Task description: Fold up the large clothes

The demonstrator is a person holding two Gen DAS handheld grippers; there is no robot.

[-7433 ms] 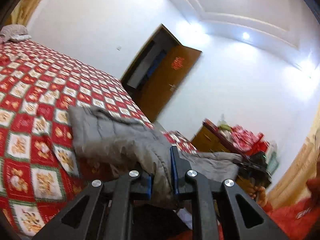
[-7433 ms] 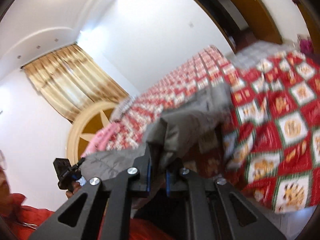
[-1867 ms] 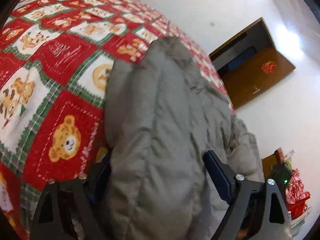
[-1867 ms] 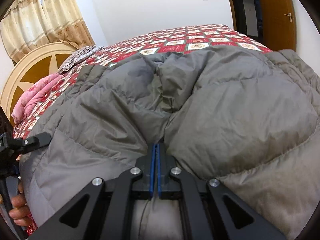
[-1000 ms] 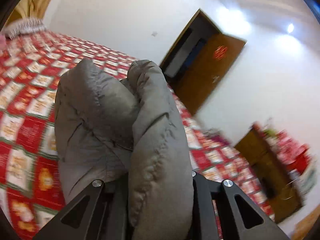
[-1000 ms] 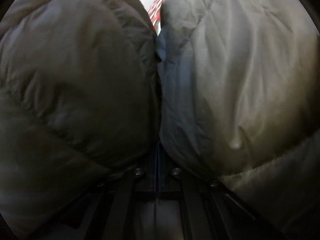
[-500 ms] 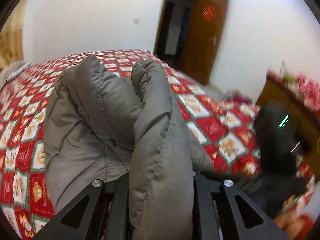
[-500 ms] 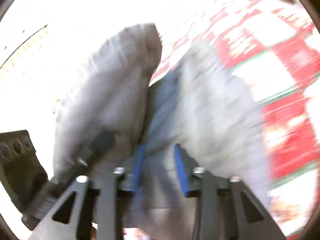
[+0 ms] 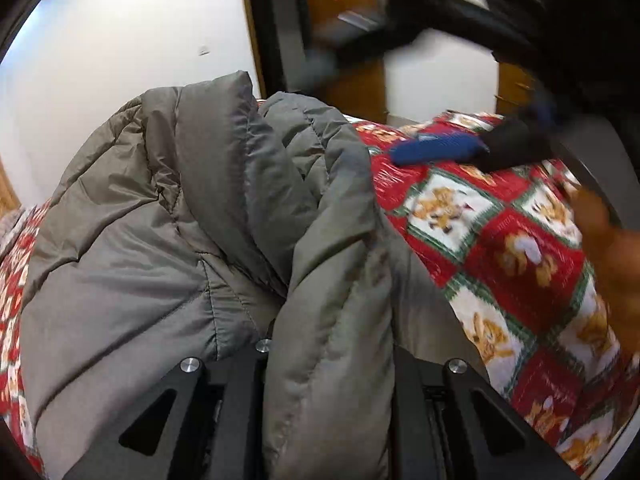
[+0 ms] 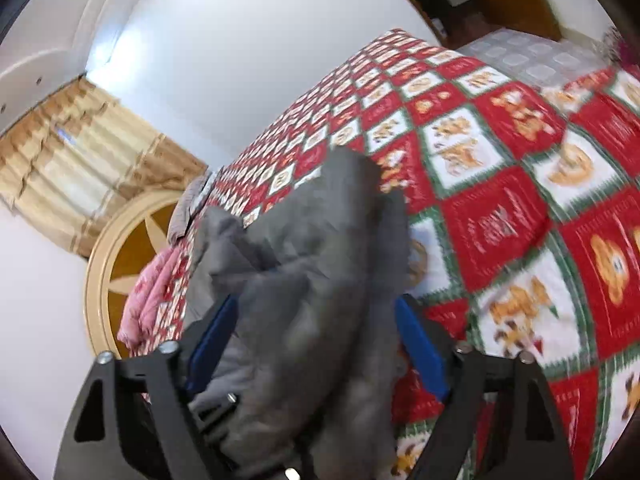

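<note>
- You are partway through a fold: the grey quilted down jacket (image 9: 168,248) is bunched into thick rolls on the bed under its red, white and green bear-print quilted cover (image 9: 508,248), filling the left and centre of the left wrist view
- Your left tool (image 9: 328,364) is clamped shut on a thick padded fold of the jacket; the puffy cloth bulges up over the jaws and hides the pads, at the lower centre of the frame
- Your right tool (image 10: 316,332) has just been opening, and its jaws now stand wide; the jacket (image 10: 304,300) lies between the blue pads (image 10: 420,340), but they do not seem to press on it, so I judge that hold let go
- In the left wrist view the right tool (image 9: 436,150) shows as a blurred blue pad on a black finger in the upper right, above the cover and apart from the jacket; an orange-sleeved arm (image 9: 612,256) is at the right edge
- Both tools point down toward the bed, the left one lying along the fold it holds
- Next, I would have you take the freed right tool to a loose edge of the jacket, close on it, and lay that part flat over the rest
- The padding is springy and slick, so a thin pinch may slip; take a deep bite
</note>
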